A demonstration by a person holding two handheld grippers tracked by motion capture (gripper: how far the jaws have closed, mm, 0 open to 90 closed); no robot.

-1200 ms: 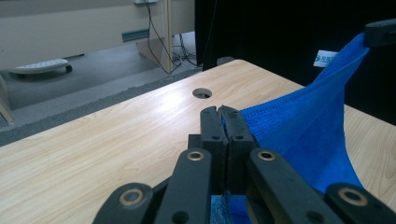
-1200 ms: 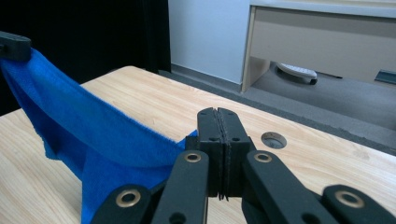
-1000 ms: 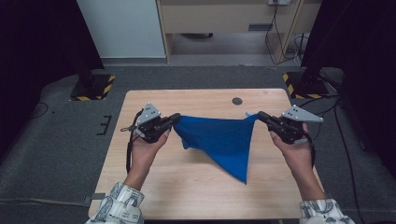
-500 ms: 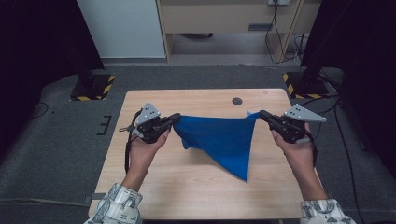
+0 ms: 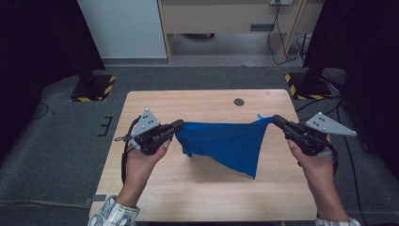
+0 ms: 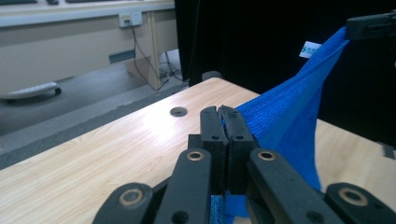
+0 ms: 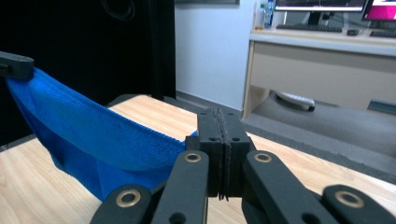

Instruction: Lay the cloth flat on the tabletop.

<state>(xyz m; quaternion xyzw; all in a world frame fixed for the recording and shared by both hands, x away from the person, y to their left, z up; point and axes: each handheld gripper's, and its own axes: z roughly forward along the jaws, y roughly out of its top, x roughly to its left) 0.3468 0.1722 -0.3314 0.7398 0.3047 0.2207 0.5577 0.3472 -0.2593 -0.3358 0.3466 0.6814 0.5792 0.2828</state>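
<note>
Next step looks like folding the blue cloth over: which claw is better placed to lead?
Left, probably. The left claw pinches the bunched corner of the blue cloth, whose loose point hangs nearer the right claw.

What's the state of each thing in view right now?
blue towel: lifted, stretched between both grippers, lower corner hanging toward the table.
left hand-held gripper: shut on a towel corner.
right hand-held gripper: shut on the opposite corner.
wooden table: bare under the towel, round hole near its far edge.

Looks like a lab or office setup: black curtains (image 5: 42,47), hazard-striped stand bases (image 5: 94,89), monitors (image 7: 322,5) on a desk (image 7: 327,51), grey carpet (image 5: 56,155).
</note>
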